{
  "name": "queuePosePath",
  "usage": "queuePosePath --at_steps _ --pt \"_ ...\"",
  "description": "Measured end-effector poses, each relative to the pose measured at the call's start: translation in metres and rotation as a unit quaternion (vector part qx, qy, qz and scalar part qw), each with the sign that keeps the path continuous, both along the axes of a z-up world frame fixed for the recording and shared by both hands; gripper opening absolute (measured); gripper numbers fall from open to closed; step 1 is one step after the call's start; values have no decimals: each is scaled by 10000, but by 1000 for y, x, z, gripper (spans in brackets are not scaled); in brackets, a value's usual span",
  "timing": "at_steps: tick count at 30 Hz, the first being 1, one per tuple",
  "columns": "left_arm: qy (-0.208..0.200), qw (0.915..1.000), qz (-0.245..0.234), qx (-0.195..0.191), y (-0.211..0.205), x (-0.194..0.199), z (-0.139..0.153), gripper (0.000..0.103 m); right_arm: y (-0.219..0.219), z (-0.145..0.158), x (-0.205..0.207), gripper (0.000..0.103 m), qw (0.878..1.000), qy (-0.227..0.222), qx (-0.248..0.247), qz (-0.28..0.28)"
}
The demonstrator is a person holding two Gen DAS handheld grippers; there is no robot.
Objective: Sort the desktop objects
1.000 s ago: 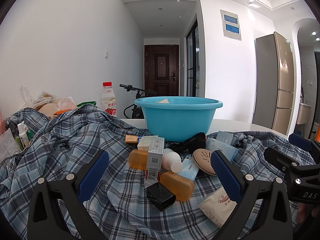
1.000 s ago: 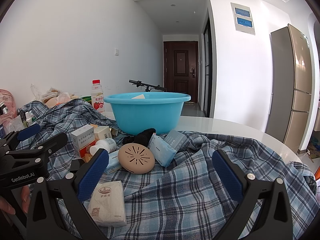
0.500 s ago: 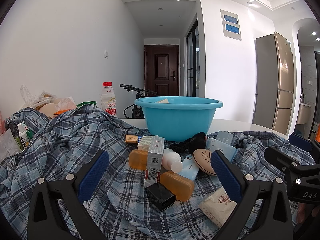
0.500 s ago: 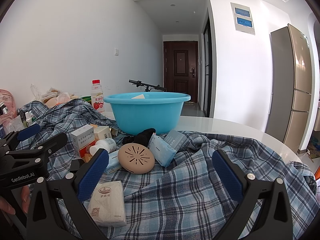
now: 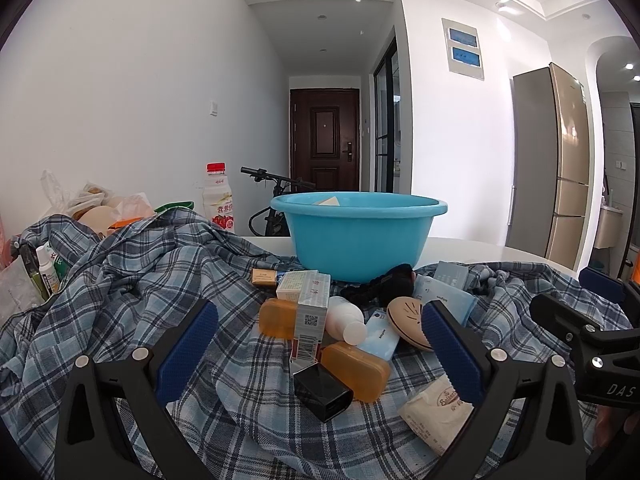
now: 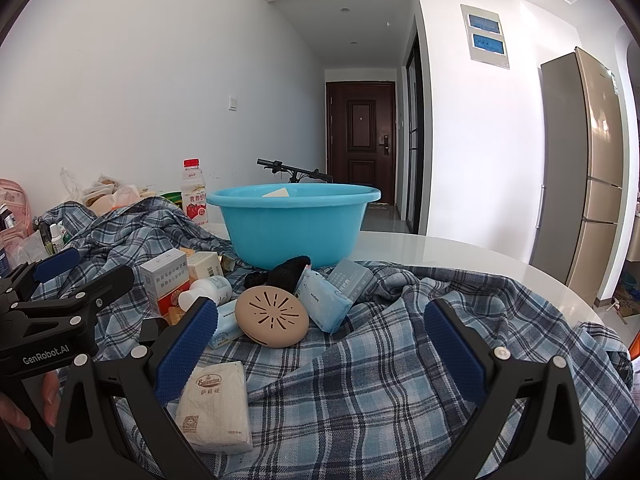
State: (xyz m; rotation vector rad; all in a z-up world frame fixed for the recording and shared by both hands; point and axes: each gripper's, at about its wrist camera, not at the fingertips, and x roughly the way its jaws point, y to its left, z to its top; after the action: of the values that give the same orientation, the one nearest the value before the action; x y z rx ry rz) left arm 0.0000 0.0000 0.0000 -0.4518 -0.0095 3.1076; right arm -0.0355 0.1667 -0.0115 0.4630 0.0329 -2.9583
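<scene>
A pile of small objects lies on a blue plaid cloth [image 5: 120, 312] in front of a blue basin [image 5: 358, 236]. In the left wrist view I see two orange soap boxes [image 5: 356, 370], a black box [image 5: 322, 391], a white carton [image 5: 310, 320], a white bottle [image 5: 346, 320], a tan round disc [image 5: 406, 320] and a tissue pack [image 5: 436, 412]. The right wrist view shows the disc [image 6: 272, 316], the tissue pack [image 6: 216, 404] and blue packets [image 6: 324, 304]. My left gripper [image 5: 320, 350] is open and empty above the pile. My right gripper [image 6: 320, 344] is open and empty over the cloth.
A drink bottle with a red cap [image 5: 218, 200] stands left of the basin. Bags and small bottles [image 5: 44, 272] sit at the far left. The white round table [image 6: 460, 256] shows bare at the right. A fridge [image 6: 576, 168] stands beyond it.
</scene>
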Motion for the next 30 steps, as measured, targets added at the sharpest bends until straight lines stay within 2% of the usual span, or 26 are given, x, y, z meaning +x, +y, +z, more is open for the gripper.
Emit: queuePosePath --at_steps 9,20,28,30 --pt "-4 9998 -182 -7 2 -2 -2 103 2 -1 -2 103 10000 -20 -15 5" --pt "-57 10000 10 -49 0 -2 -1 103 3 1 0 103 10000 -28 -27 5" --pt "-505 9981 -255 -247 9 -20 -6 103 3 -2 -2 103 9999 -73 -67 19" --pt "-617 9977 -235 -180 8 -26 -7 103 3 -2 -1 103 9999 -64 -85 29"
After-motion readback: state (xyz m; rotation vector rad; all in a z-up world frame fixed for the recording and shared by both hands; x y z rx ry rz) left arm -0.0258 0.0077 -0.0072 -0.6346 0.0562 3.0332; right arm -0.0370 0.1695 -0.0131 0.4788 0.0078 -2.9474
